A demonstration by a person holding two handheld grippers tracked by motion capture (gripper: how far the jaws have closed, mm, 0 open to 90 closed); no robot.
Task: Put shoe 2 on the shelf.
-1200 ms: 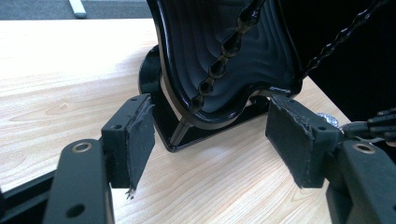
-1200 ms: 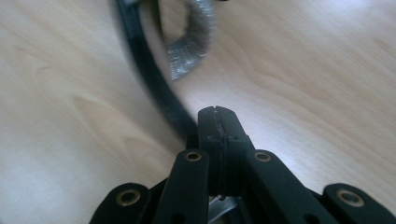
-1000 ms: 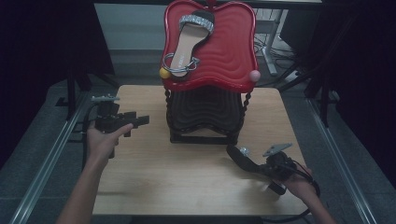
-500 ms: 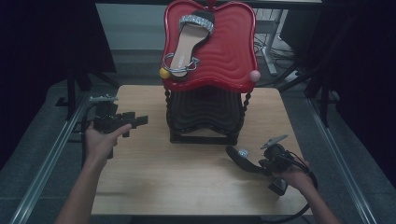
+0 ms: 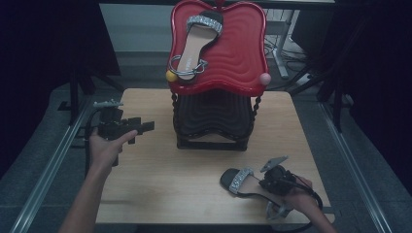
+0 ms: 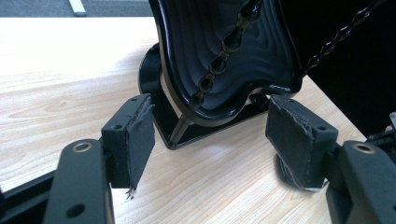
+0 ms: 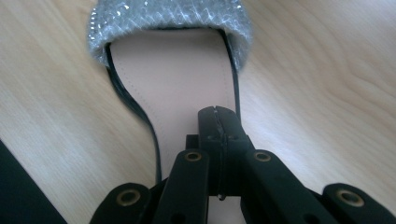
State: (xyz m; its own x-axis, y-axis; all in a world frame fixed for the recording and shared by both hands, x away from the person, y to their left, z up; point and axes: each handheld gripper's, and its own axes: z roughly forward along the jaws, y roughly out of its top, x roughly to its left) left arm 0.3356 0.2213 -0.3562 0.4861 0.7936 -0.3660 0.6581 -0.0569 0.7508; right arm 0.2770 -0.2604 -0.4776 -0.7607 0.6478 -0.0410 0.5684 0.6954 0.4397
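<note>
Your right gripper (image 5: 266,183) is down at the near right of the table (image 5: 160,194), jaws pressed tight together. In the right gripper view they sit right over the beige insole of the sandal (image 7: 180,79), but I honestly can't tell if anything, like a strap, is pinched between the pads. That sandal (image 5: 243,182) lies flat on the wood with its sparkly silver toe band pointing left, toward the middle of the table, and its heel end under your hand.

Your left gripper (image 5: 138,127) hangs over the left side of the table, jaws spread wide with nothing in them. In the left gripper view (image 6: 210,140) it points at the foot of the black stand (image 6: 224,60), with bare wood between the pads.

The other sandal (image 5: 197,43) sits up on the red wavy tray (image 5: 238,53), the top tier of that stand (image 5: 211,121) at the far middle of the table, toe band at the far end and ankle strap at the near edge. A yellow ball (image 5: 171,75) and a pink ball (image 5: 264,78) sit at the tray's near corners.
</note>
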